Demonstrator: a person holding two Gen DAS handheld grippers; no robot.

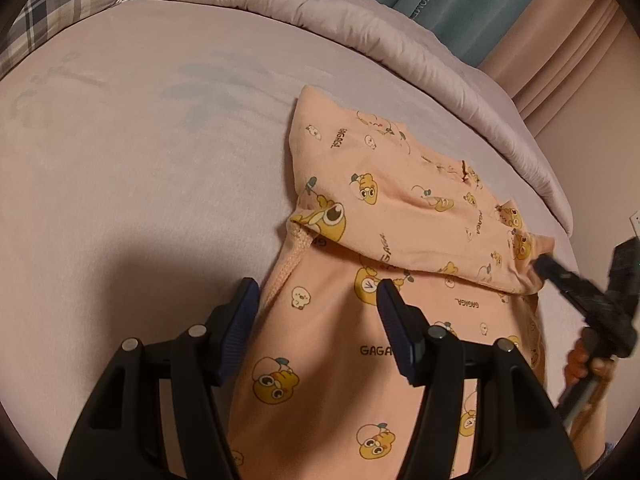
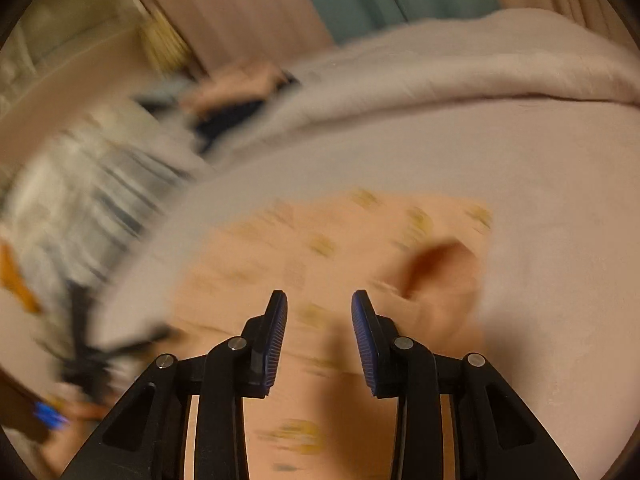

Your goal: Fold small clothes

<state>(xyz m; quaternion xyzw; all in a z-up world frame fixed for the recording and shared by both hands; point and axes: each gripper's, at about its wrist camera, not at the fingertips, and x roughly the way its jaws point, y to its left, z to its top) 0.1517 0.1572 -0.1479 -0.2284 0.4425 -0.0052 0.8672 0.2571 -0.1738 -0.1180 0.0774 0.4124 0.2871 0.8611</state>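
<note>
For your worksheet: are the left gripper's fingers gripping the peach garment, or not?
Apart. The left wrist view shows the left gripper open, its fingers hovering over the peach garment, clamping nothing.

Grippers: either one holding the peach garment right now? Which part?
Nothing held. Left gripper and right gripper both stand open above the peach garment, pads clear.

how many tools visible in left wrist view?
2. The left tool sits bottom centre, open above the peach printed garment. The right tool enters at the right edge by the garment's folded corner, partly cut off.
</note>
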